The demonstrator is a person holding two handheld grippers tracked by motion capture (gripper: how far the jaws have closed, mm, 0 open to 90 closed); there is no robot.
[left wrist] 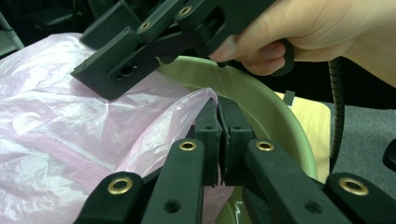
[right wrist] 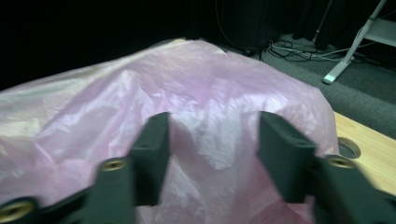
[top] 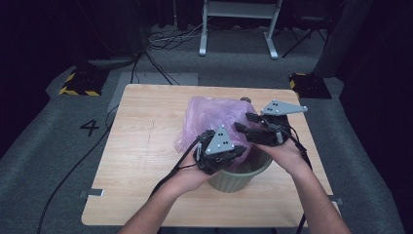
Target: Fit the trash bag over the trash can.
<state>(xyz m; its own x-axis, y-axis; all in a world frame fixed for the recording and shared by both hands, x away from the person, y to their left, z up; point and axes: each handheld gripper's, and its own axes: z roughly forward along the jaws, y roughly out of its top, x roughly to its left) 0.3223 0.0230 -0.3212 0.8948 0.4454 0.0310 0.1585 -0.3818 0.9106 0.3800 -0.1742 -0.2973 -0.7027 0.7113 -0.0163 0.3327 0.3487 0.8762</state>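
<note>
— Writing first: anything readable?

— One mark, a white "4" on the grey floor left of the table. No labels on the bag or the pot that I can make out.

— Counts, then?

— One pink plastic bag, one pale green pot, two grippers, one wooden table. On the floor beyond it, two yellow-and-black striped blocks, one at each far corner.

— Where is the bag?

— It lies crumpled on the middle of the table, its near part draped over the pot's rim and into the pot. The pot stands near the table's front edge, right of centre.

— Left gripper?

— Closed tight. In the left gripper view its pads meet over a fold of the bag's edge, just at the pot's rim, so it has the bag pinched.

— And the right gripper?

— About half open. In the right gripper view its jaws stand apart above the bag, with film showing between them; whether the pads touch it I cannot tell. The left gripper view shows it hovering over the bag beside the pot's far rim.
</note>
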